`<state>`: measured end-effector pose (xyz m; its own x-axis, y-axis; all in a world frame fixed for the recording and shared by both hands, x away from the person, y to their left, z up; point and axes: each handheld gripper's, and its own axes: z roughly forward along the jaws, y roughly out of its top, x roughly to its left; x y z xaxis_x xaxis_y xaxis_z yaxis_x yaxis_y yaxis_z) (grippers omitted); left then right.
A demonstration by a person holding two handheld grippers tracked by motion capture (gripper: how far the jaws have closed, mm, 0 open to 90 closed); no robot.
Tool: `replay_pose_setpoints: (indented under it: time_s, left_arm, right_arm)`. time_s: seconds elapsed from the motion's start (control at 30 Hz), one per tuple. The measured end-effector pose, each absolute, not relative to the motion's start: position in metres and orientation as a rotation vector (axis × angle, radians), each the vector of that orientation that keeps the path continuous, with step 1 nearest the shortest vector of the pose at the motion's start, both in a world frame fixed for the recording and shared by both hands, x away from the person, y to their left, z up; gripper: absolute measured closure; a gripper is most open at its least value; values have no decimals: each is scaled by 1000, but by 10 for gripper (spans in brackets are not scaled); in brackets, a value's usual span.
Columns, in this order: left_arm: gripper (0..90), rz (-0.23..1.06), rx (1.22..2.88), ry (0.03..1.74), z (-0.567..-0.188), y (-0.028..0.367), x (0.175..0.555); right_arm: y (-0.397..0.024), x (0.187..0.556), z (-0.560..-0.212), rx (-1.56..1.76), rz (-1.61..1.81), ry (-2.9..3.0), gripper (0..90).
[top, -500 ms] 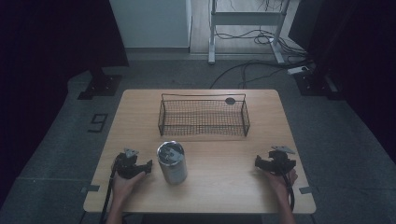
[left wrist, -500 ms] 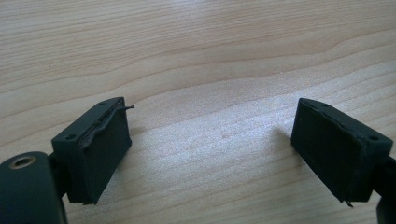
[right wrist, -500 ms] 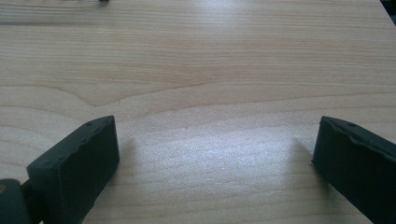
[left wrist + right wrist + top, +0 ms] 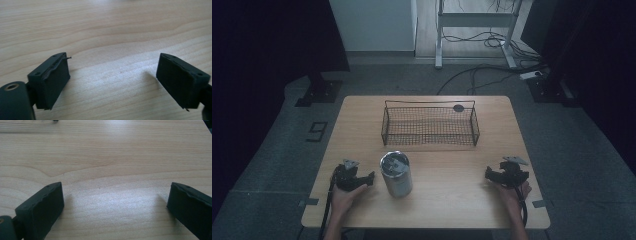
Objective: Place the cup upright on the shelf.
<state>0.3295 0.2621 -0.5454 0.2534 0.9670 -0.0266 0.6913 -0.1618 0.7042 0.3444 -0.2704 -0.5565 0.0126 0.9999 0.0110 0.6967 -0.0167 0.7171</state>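
Note:
A silver metal can (image 4: 396, 174) stands upright on the wooden table (image 4: 447, 200), near the front left. My left gripper (image 4: 367, 178) rests on the table just left of the can, held by a hand. Its jaws stand wide apart over bare wood, the gripper (image 4: 113, 75) holding nothing. My right gripper (image 4: 490, 174) lies near the front right edge in the other hand. In the right gripper view this gripper (image 4: 116, 206) is open too, with only wood grain between its fingers (image 4: 42, 207).
A black wire basket (image 4: 430, 125) stands at the middle back of the table. A small dark round disc (image 4: 458, 108) lies on the table behind the basket's right end. Cables and a metal stand (image 4: 472, 30) are on the floor beyond.

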Motion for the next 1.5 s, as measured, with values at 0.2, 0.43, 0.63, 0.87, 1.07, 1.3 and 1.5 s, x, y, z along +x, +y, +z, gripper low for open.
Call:
replay_pose_setpoints:
  time_s: [0.2, 0.43, 0.63, 0.87, 1.07, 1.3, 1.5]
  left_arm:
    - [125, 620, 1881, 1486, -538, 266, 325]
    - [121, 629, 1824, 1437, -523, 269, 314]
    - [101, 598, 1833, 1356, -512, 261, 306]
    - [84, 567, 1840, 1295, -502, 254, 296]
    - [65, 548, 1855, 1247, -496, 248, 290]
    - [56, 536, 1858, 1206, -489, 243, 284]
    - [45, 517, 1871, 1163, -483, 236, 279]
  right_arm:
    - [-270, 344, -557, 1767, 746, 1737, 5]
    - [-271, 344, -557, 1768, 745, 1736, 5]
    - [-272, 343, -556, 1773, 743, 1731, 10]
    - [-273, 343, -556, 1772, 742, 1731, 10]
    - [-273, 343, -556, 1771, 741, 1730, 11]
    - [-273, 343, -556, 1772, 741, 1728, 13]
    - [-273, 343, -556, 1772, 742, 1727, 14]
